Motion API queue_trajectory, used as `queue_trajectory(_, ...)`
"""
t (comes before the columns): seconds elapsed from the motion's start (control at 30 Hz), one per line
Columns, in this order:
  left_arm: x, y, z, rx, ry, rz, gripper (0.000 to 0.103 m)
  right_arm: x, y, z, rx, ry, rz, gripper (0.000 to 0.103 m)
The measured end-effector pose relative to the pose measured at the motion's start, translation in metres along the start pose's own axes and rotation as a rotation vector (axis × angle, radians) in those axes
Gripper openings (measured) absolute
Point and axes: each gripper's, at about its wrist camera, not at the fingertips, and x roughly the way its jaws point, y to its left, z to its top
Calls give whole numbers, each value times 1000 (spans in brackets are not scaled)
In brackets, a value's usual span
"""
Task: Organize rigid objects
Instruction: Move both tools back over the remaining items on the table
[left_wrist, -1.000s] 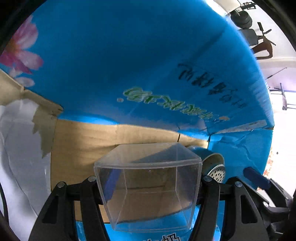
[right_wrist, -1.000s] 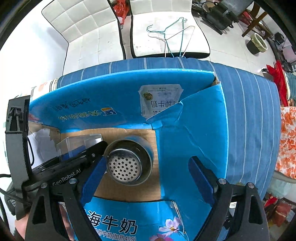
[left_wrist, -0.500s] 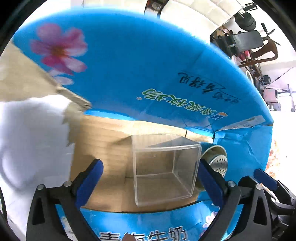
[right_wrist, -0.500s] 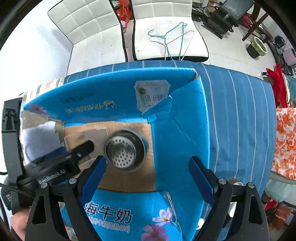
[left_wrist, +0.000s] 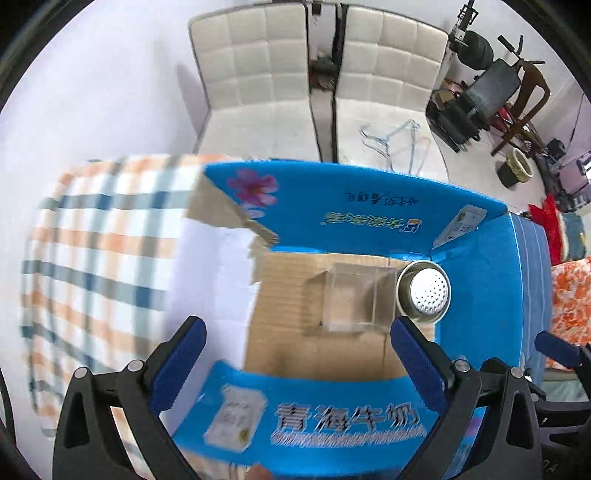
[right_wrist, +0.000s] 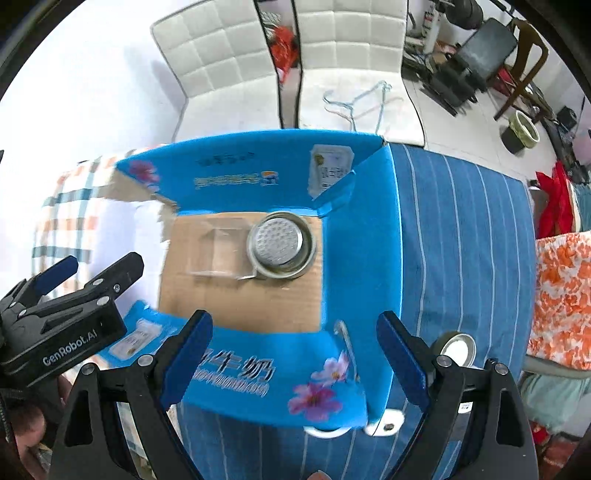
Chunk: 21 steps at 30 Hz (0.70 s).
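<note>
An open blue milk carton (left_wrist: 369, 206) (right_wrist: 240, 173) with a brown cardboard floor stands on the table. On that floor a clear plastic box (left_wrist: 356, 295) (right_wrist: 218, 251) sits right beside a round metal strainer cup (left_wrist: 424, 291) (right_wrist: 282, 243). My left gripper (left_wrist: 295, 339) hangs open above the carton's near flap with nothing between its fingers; in the right wrist view the left gripper (right_wrist: 101, 264) is at the left edge. My right gripper (right_wrist: 294, 328) is also open and empty, high over the near flap.
A blue striped cloth (right_wrist: 461, 229) covers the table right of the carton, a checked cloth (left_wrist: 92, 240) the left. A small round metal tin (right_wrist: 456, 349) lies on the striped cloth by my right finger. Two white chairs (left_wrist: 258, 92) with wire hangers (left_wrist: 399, 136) stand behind.
My left gripper has let go of the clear box, opened wide and risen out of the carton. My right gripper has risen too. The clear box and the strainer cup stay on the floor.
</note>
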Motion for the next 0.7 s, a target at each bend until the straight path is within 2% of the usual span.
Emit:
queue_trajectory(0.2, -34, -8, -6, -25, -84, 44, 102, -47, 6, -25, -42, -86, 6, 92)
queue_trajectory(0.37, -83, -17, -25, -40, -151, 64, 102, -81, -6, -51, -39, -141, 38, 92)
queue_trajectory(0.57, -118, -40, -52, -18, -180, 34, 103, -103, -61, -96, 55, -146, 74, 92)
queue_trajectory(0.7, -111, -71, -73, 16, -148, 3, 103, -94, -120, -127, 152, -111, 44, 92)
